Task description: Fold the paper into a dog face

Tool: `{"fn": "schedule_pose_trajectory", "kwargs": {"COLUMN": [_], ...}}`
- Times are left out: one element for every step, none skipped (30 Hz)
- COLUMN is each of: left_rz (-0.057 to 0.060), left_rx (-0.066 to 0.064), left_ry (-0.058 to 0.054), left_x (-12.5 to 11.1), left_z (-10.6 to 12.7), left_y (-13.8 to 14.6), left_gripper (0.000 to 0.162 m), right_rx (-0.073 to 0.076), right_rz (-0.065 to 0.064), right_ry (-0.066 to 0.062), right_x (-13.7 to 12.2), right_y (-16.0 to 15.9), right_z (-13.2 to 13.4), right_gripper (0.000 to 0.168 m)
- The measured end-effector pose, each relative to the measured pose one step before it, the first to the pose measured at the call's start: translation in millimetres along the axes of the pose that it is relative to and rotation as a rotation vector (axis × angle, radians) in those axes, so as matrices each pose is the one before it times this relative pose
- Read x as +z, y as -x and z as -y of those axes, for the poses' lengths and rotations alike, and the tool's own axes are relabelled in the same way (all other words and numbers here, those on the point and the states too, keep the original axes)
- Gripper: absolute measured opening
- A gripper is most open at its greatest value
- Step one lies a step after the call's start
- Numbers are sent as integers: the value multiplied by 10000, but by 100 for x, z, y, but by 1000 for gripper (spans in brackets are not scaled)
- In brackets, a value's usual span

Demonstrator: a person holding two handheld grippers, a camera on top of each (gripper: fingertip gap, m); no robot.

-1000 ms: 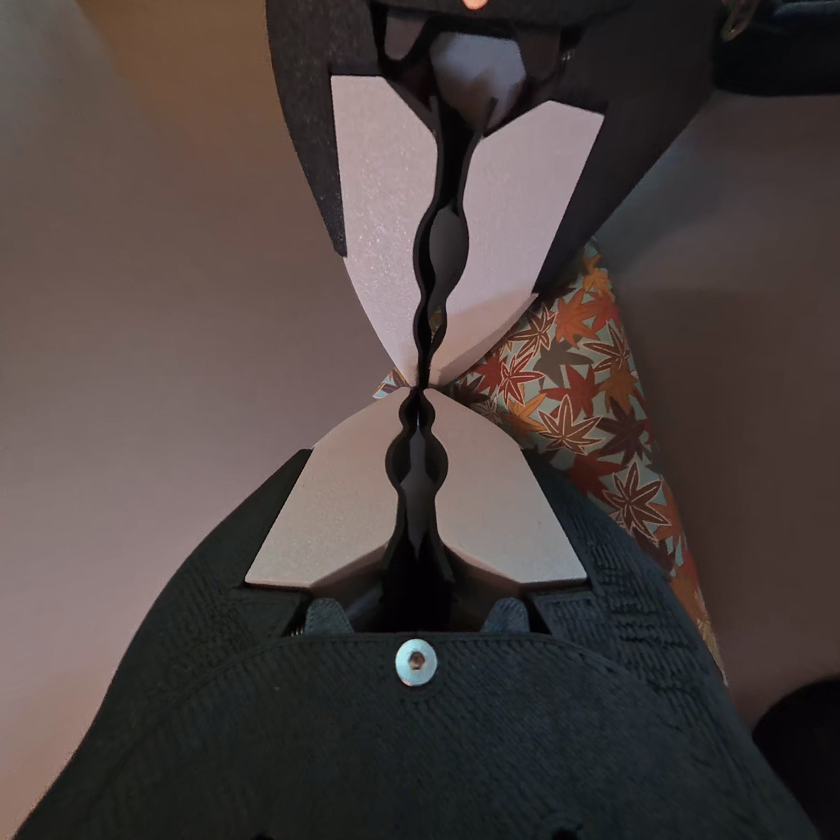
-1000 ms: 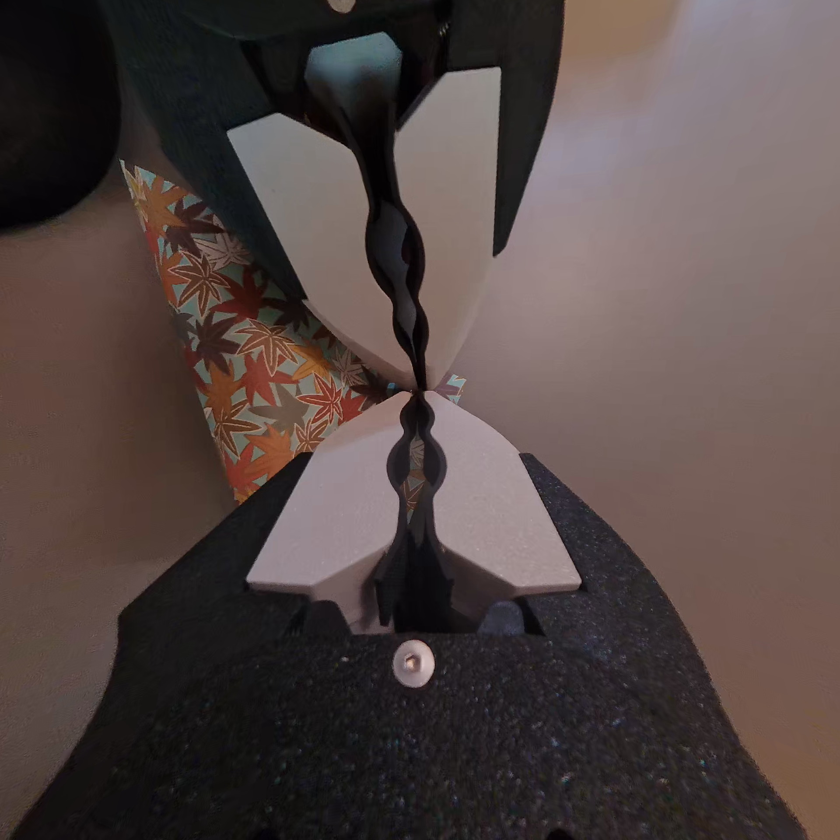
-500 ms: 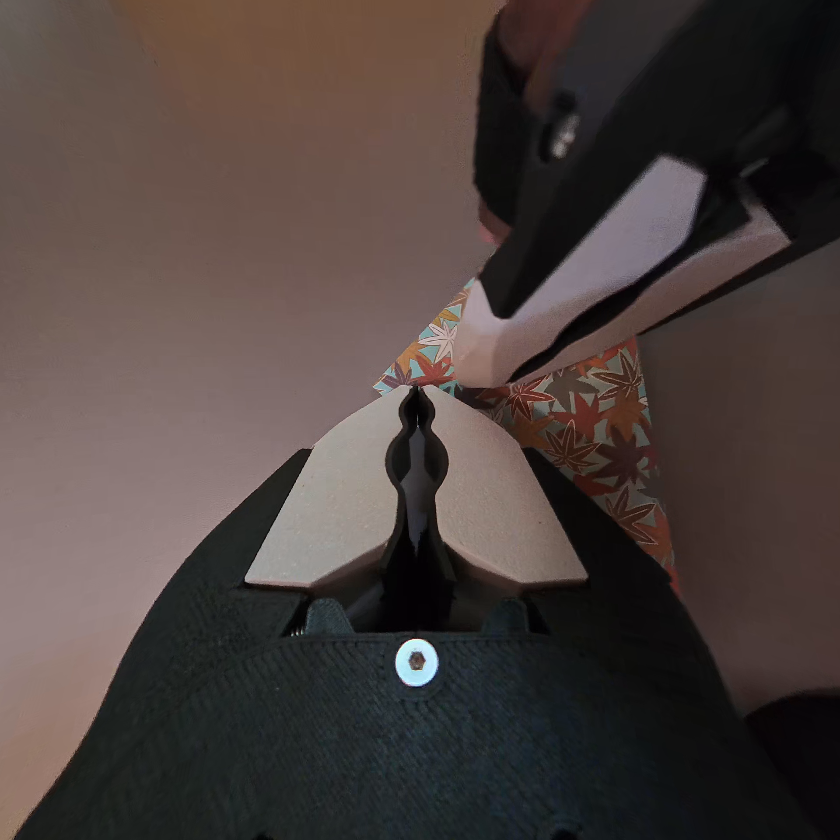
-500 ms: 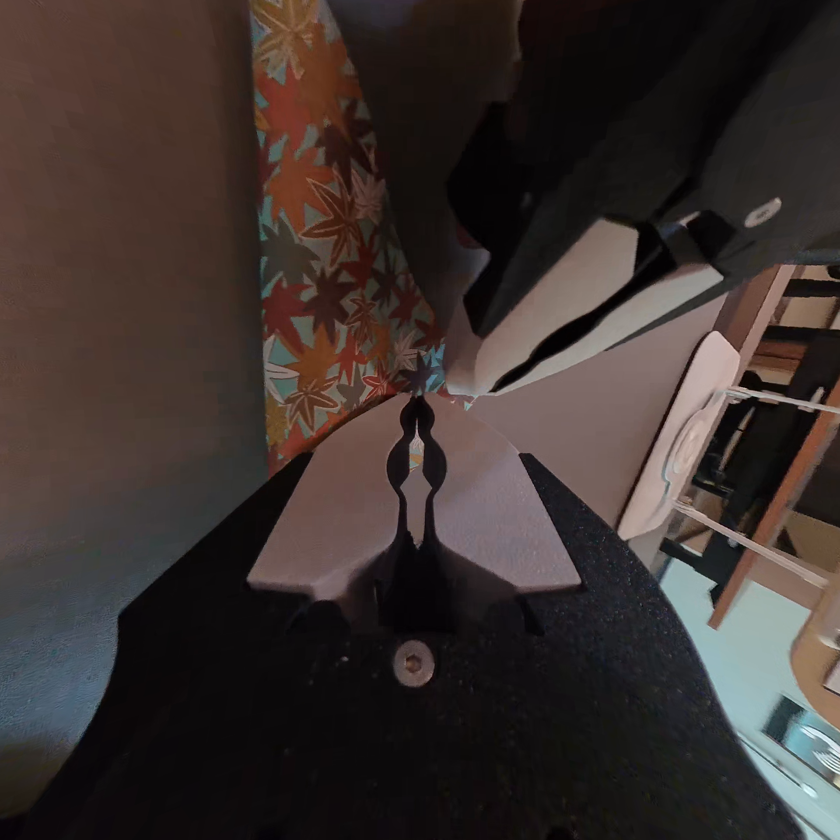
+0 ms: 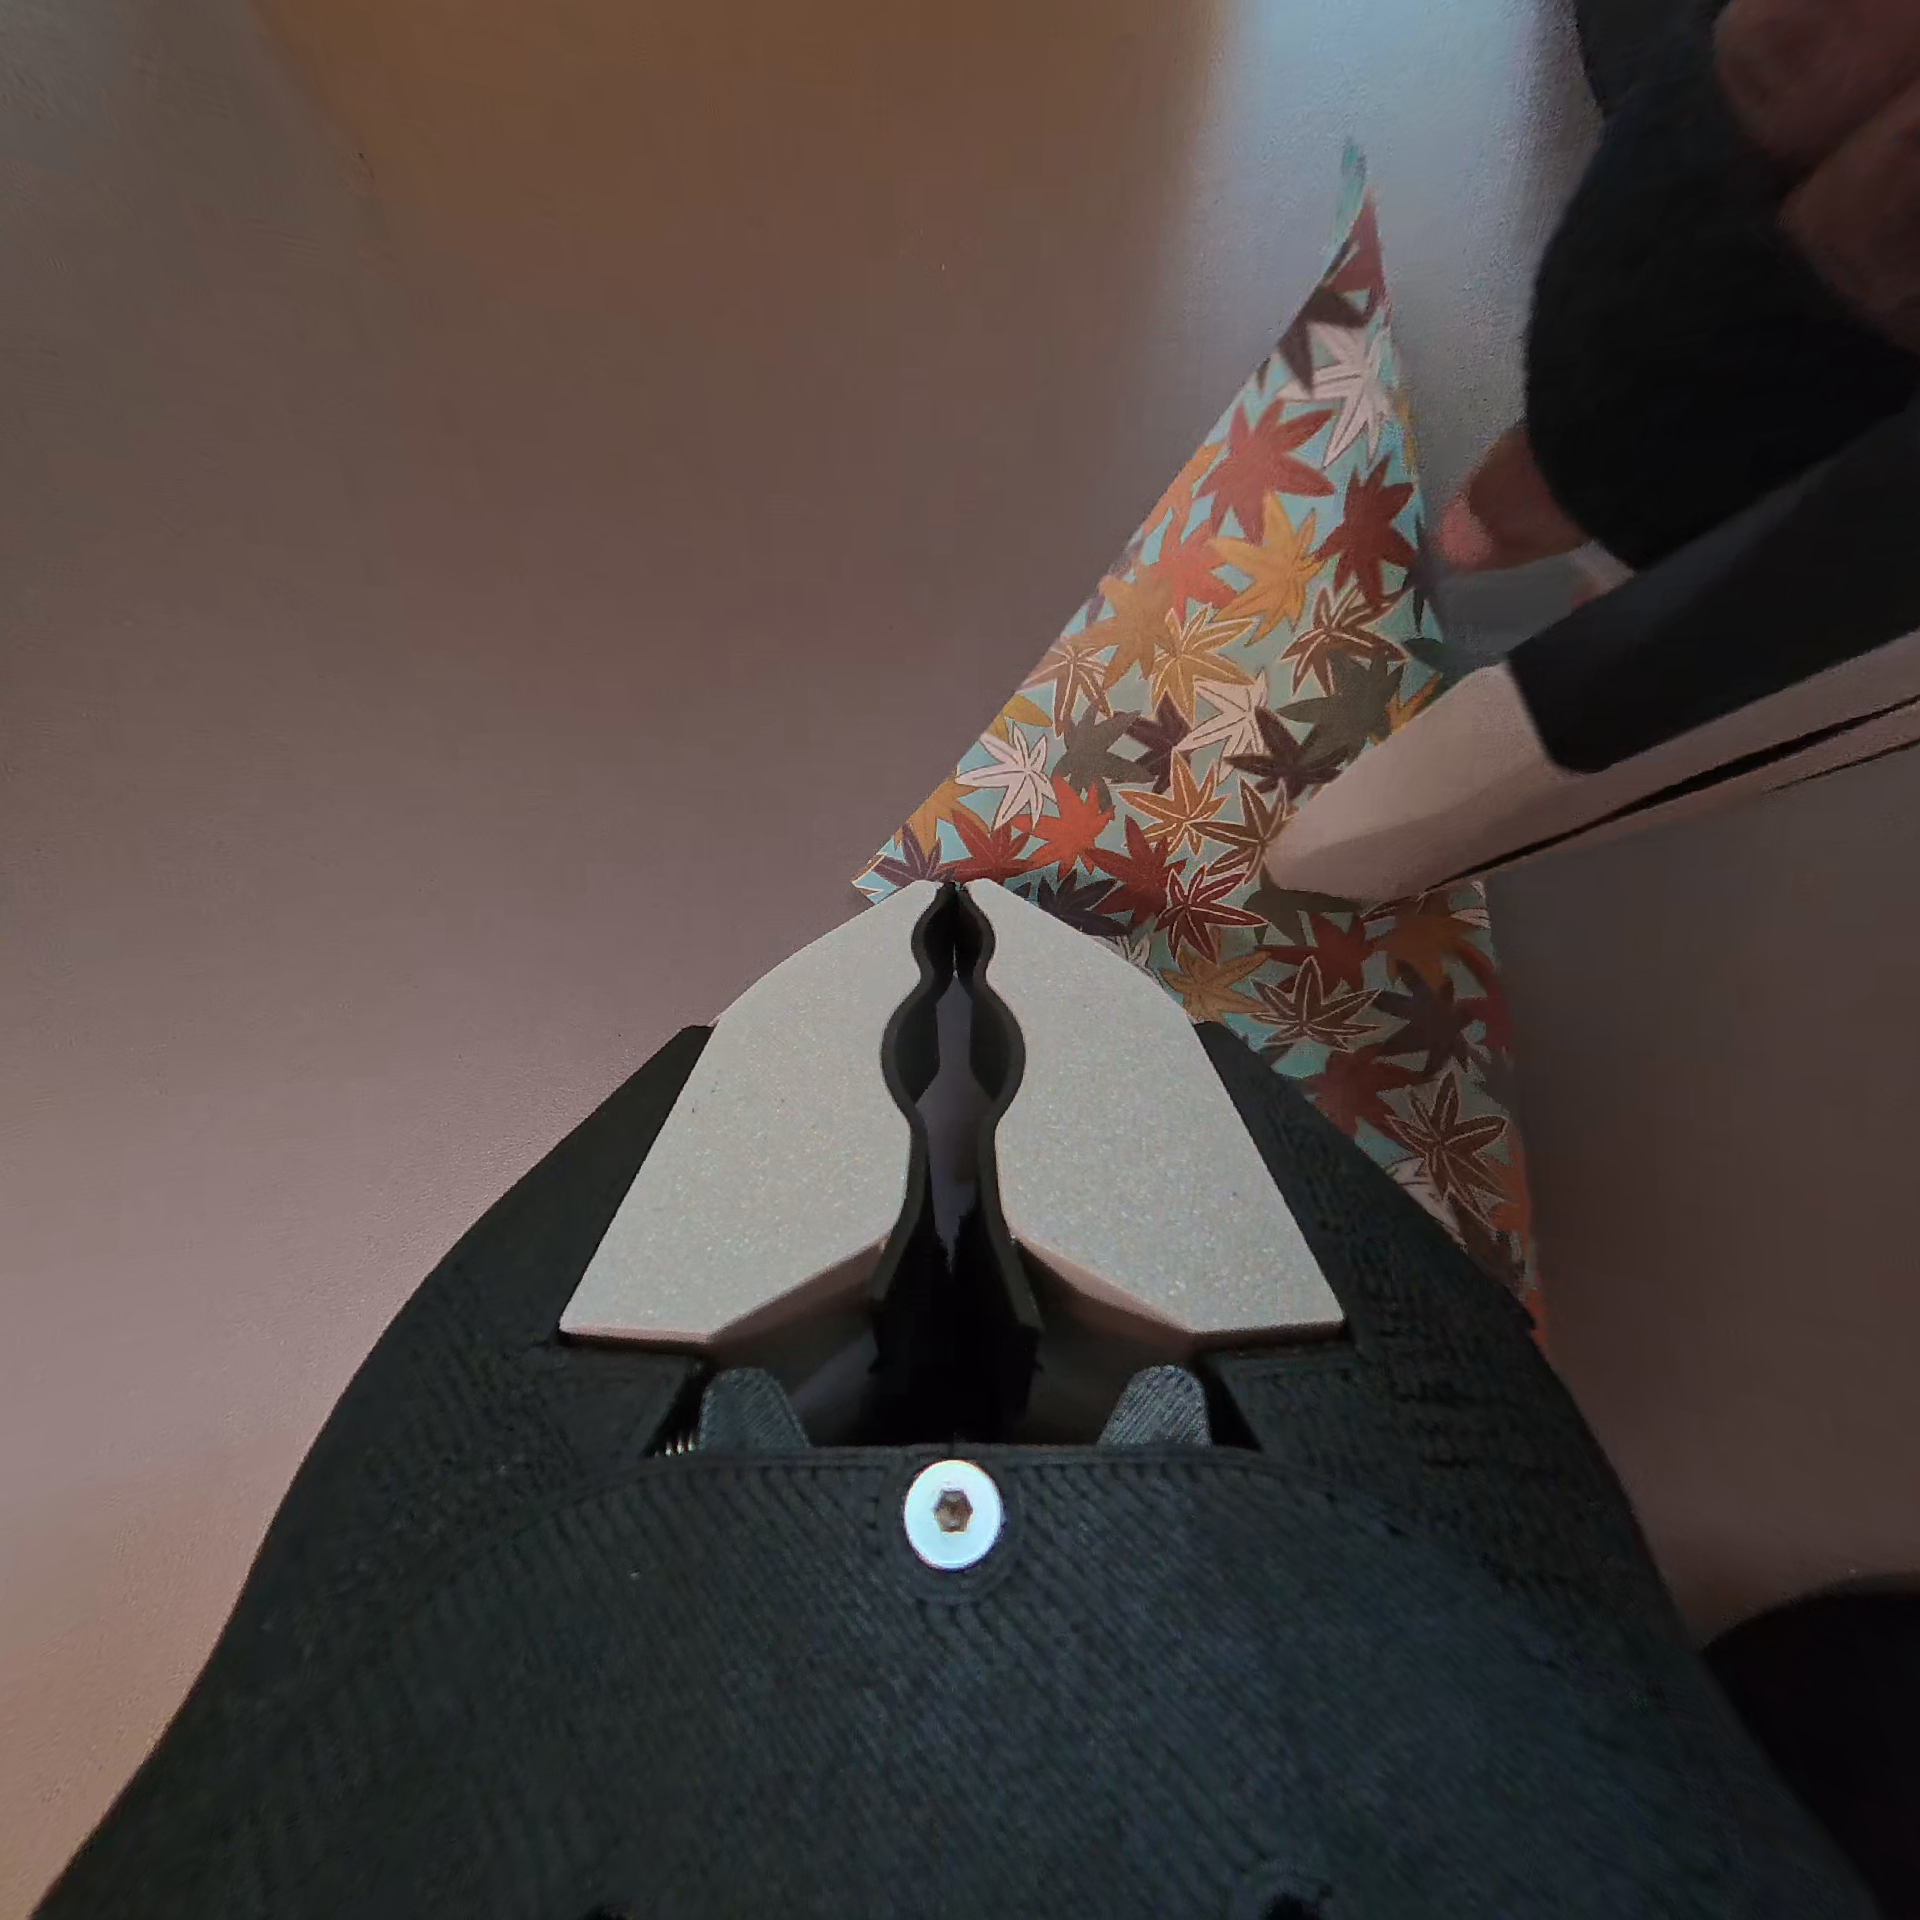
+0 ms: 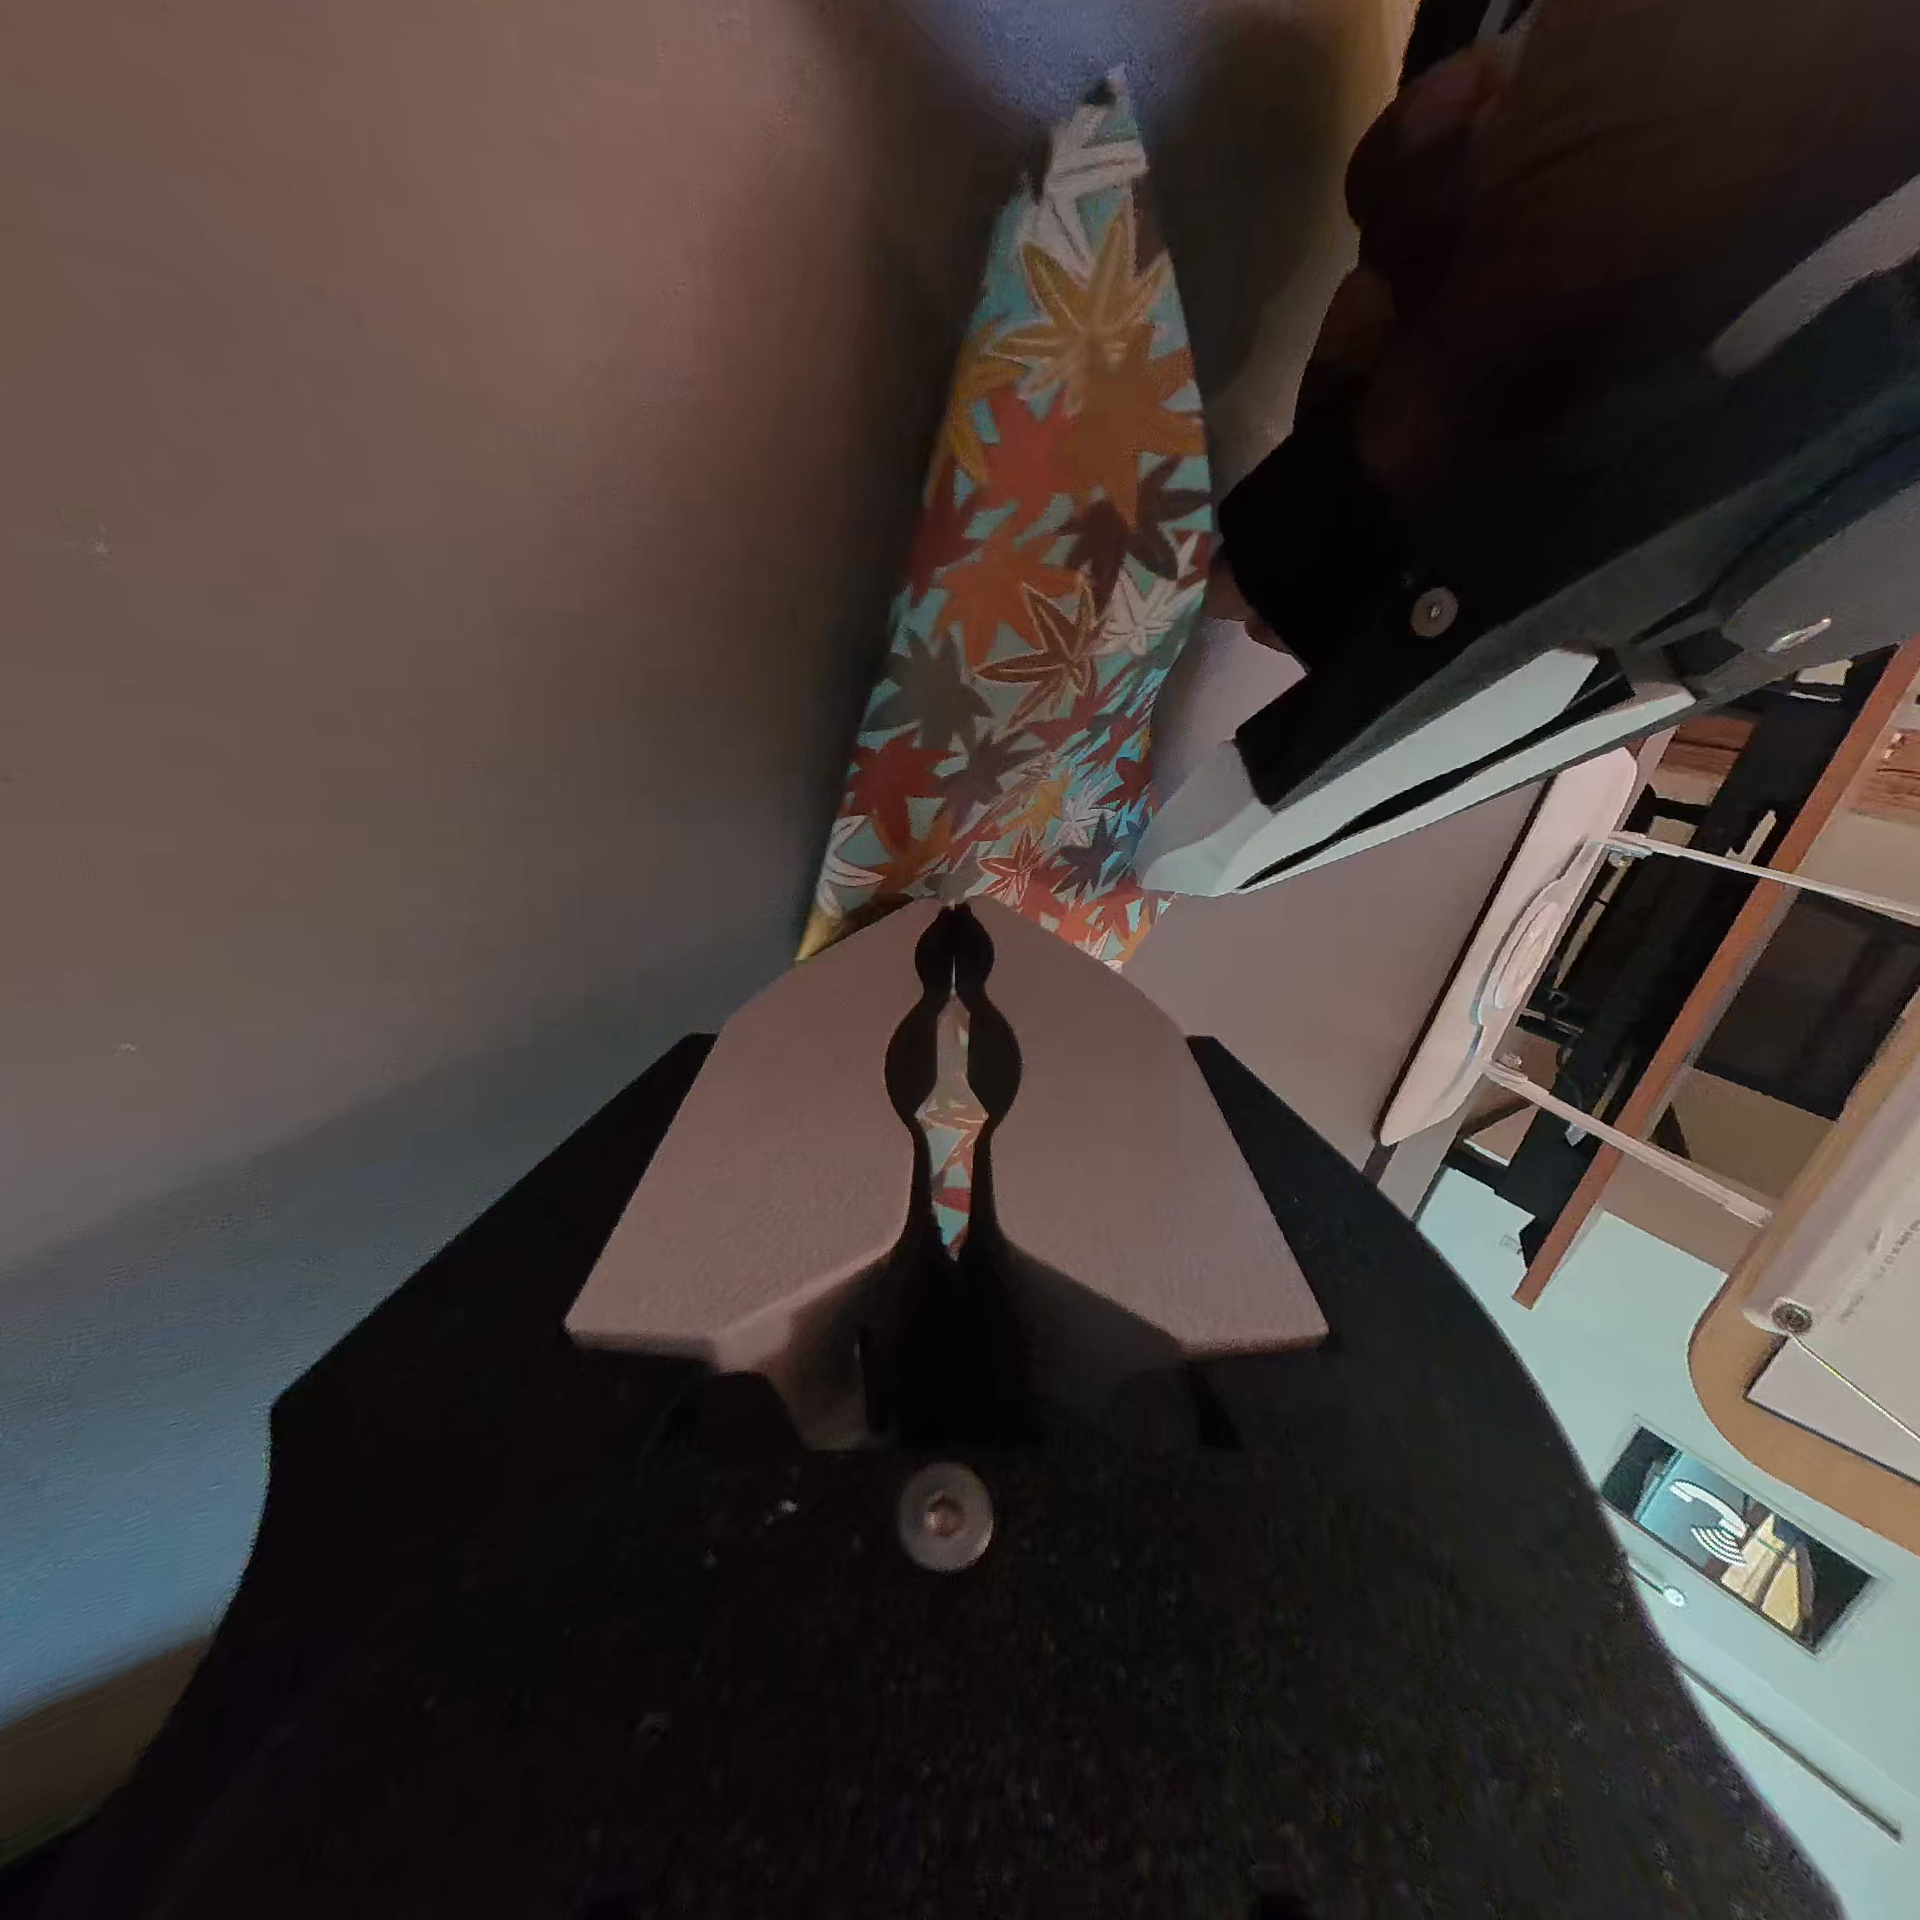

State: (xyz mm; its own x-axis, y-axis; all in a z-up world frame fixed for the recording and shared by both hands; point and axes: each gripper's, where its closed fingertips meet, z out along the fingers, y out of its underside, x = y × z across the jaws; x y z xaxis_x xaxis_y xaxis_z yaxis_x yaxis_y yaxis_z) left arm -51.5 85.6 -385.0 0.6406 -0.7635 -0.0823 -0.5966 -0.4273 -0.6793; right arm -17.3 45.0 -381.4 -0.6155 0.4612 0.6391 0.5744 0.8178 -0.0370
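Lying on a plain pale tabletop (image 5: pixel 520 623), the paper (image 5: pixel 1226 727) is a folded sheet printed with red, orange, brown and white maple leaves on a light blue ground, with one long pointed corner reaching away from both cameras. In the right wrist view the paper (image 6: pixel 1039 623) looks partly lifted, its narrow tip pointing up the frame.

The right gripper (image 6: pixel 954 914) has its pale fingers pressed together on the paper's near edge; a strip of the leaf print shows through the wavy slot between them. In the left wrist view that same gripper (image 5: pixel 1288 862) comes in from the right, its tip on the sheet.

The left gripper (image 5: pixel 954 891) also has its fingers brought together, the tips sitting at the paper's near corner; whether they pinch the corner or merely touch it cannot be told. From the right wrist view it (image 6: pixel 1195 878) appears just beside the paper's right edge.

Beyond the table edge, wooden furniture (image 6: pixel 1714 935) stands in the room.
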Motion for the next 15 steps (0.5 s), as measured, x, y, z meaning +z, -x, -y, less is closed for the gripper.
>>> {"fn": "schedule_pose_trajectory", "kwargs": {"left_rz": [3,-2,4,10,16,22,20,12,6,4,2,-11,-12,11,29], "left_rx": [14,11,19,17,18,16,16,11,7,8,9,-8,-5,22,28], "left_ry": [-2,0,3,6,1,-1,-2,1,0,-1,-14,-26,-21,-2,18], "left_x": [-4,0,3,-4,4,1,3,-1,0,-4,0,7,-4,-4,1], "left_z": [0,0,4,-4,8,7,-5,2,2,-2,10,3,5,0,1], "left_y": [-8,5,-2,-3,-1,-2,1,-5,-2,4,-6,4,-8,8,-3], "left_gripper": [1,1,1,1,1,1,1,1,1,1,1,1,1,1,0], "right_rx": [-44,-56,-9,-2,-11,-7,4,-40,-92,-51,2,28,18,-15,-17], "right_rz": [-85,-88,-92,-100,-113,-115,-119,-141,-154,-163,-157,-139,-111,-126,-98], "right_ry": [47,67,55,41,40,41,59,87,91,82,61,40,37,36,-59], "right_x": [-147,-174,-183,-171,-148,-140,-147,-145,-152,-127,-92,-64,-99,-106,-200], "right_y": [188,202,199,184,161,144,137,134,132,108,73,47,65,91,154], "right_z": [48,65,80,66,43,31,41,37,32,17,10,-8,18,20,160], "right_gripper": [0,0,0,0,0,0,0,0,0,0,0,0,0,0,0]}}
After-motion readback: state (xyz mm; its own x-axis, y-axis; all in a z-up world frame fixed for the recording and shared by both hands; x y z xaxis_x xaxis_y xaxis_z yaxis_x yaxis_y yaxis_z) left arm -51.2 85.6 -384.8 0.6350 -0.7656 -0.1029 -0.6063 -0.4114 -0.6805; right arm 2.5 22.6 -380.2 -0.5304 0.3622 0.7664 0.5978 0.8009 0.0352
